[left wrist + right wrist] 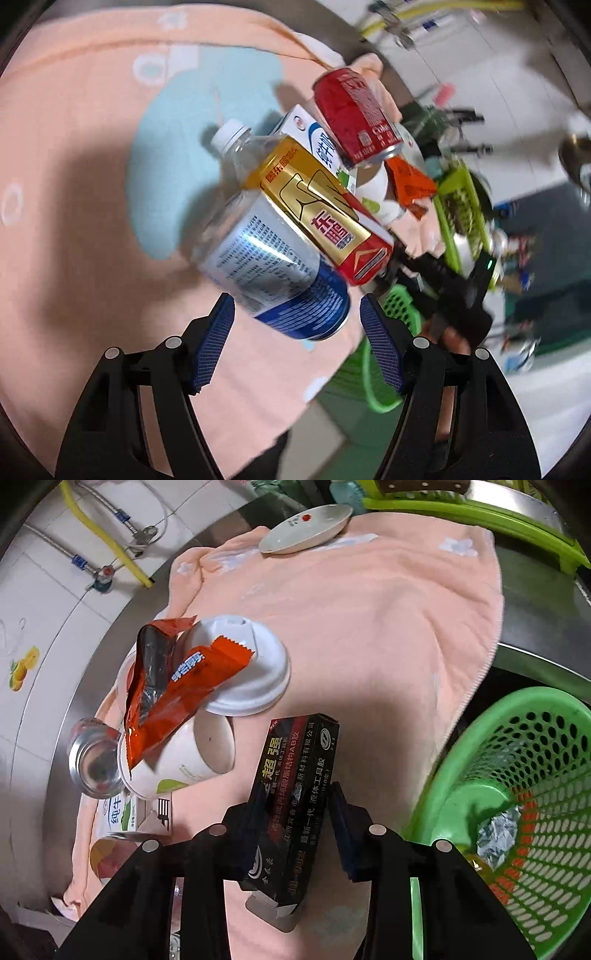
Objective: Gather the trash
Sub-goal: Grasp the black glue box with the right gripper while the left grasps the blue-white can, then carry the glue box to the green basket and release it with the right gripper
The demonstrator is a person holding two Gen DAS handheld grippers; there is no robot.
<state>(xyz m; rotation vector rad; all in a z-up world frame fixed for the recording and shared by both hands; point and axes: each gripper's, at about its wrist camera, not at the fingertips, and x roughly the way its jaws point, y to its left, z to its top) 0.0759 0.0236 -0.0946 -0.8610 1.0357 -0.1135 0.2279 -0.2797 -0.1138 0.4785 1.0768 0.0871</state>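
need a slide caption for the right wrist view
Right gripper clamps a black glue carton above the peach towel, beside the green perforated plastic basket.

Left gripper (297, 336): black angular arms, round silver screws, blue ribbed pads (214, 343). Right gripper (297, 830): same black frame, silver screws, dark blue pads (343, 834).

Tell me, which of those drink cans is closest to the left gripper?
The blue-and-silver can, lying just beyond the open left gripper; the gold can and red can lie farther.
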